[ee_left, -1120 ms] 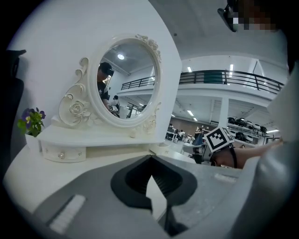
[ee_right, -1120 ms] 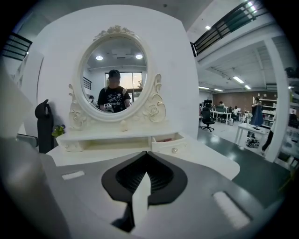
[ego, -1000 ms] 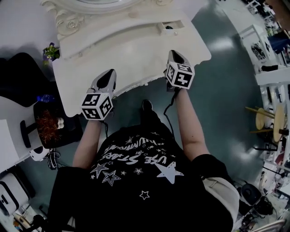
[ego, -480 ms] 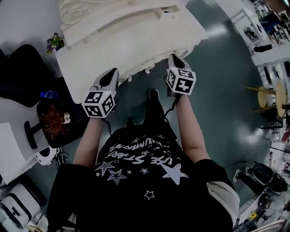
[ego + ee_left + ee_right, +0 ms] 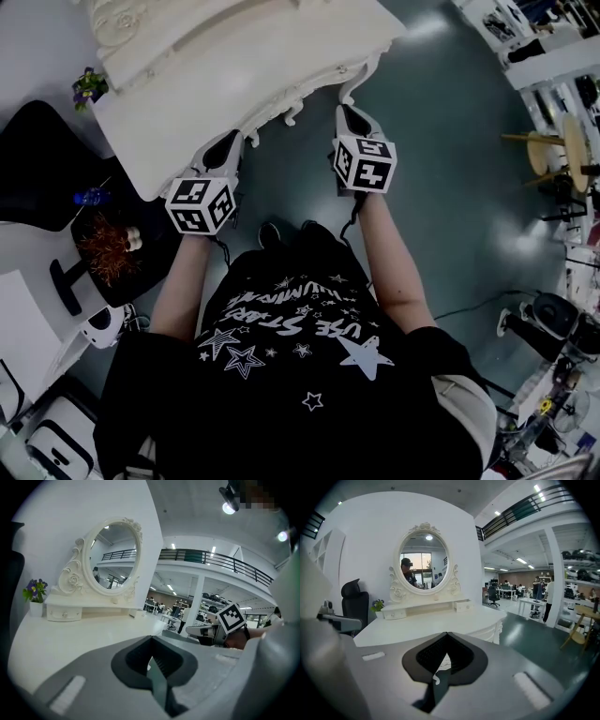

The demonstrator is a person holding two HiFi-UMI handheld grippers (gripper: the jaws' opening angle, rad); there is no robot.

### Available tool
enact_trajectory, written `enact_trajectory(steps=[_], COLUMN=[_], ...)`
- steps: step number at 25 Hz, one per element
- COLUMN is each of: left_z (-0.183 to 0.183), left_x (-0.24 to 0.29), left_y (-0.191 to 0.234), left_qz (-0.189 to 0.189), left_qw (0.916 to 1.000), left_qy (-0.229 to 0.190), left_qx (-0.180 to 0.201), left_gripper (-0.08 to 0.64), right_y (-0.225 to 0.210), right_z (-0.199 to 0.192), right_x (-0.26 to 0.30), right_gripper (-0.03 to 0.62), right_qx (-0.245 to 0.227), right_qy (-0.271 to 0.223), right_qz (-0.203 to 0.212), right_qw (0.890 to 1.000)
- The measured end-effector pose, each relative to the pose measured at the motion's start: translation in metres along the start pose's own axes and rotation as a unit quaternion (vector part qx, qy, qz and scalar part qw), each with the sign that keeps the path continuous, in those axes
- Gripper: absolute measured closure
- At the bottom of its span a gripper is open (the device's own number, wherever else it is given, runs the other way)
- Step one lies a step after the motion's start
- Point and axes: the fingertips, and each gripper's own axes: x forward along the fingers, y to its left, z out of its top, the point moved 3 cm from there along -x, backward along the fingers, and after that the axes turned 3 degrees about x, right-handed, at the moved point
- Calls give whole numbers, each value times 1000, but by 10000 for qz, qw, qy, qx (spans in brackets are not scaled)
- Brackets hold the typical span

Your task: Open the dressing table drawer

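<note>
Left gripper (image 5: 228, 146) and right gripper (image 5: 350, 116) each have jaws pressed together on nothing, held side by side near the front edge of the white dressing table (image 5: 216, 84); the small drawer (image 5: 463, 605) sits on the back shelf, below the mirror (image 5: 424, 557) at its right, well apart from both

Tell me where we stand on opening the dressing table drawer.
Done, it seems: the right small drawer stands pulled out, while the left small drawer sits flush. In hand: nothing; the left tool and right tool are shut and empty, near the dressing table's front edge. Left: probably nothing.
</note>
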Motion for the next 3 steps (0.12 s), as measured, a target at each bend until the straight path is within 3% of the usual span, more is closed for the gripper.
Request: enact_trajectory(steps=[3], left_z=[-2], left_x=[3], left_y=[-10], left_qz=[-61], left_qw=[10000], left_qy=[22], left_qx=[42], left_gripper=[558], right_y=[-2], right_z=[-1], right_x=[-8], right_gripper=[565], right_qx=[24], right_qy=[-40], right_qz=[27], right_qw=[10000])
